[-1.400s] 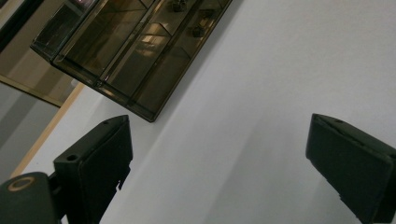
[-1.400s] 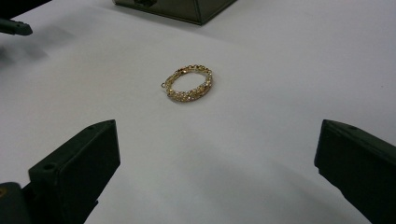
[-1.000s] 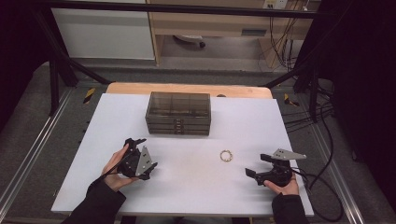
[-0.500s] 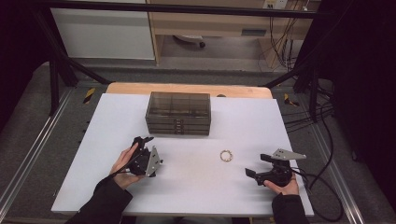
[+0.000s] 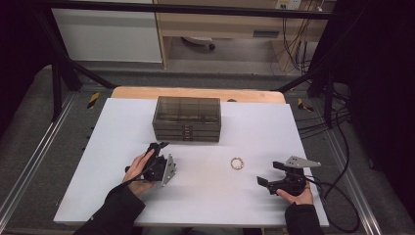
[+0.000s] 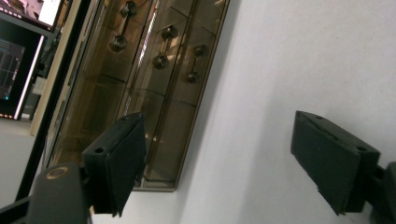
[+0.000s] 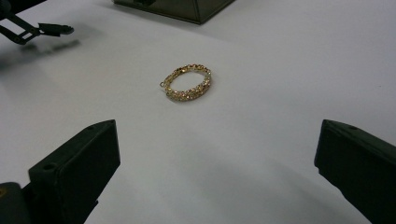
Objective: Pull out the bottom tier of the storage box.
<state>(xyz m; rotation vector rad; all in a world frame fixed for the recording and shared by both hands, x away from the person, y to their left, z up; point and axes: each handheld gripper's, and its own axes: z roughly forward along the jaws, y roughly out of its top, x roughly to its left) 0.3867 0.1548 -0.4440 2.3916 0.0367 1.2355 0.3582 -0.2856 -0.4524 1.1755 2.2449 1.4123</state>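
Right now your left gripper (image 5: 160, 147) sits just in front of the smoky drawer box (image 5: 186, 119), rolled on its side, aimed at the box's front; its jaws have just been closing a little yet stand apart with nothing between them. Your right gripper (image 5: 268, 174) rests well off to the box's front right, jaws wide and empty. Between them, nearer the right one, the gold bracelet (image 5: 237, 163) lies flat on the white table (image 5: 122, 122).

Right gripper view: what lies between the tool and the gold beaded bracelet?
Nothing: bare white table separates the right tool from the gold beaded bracelet.
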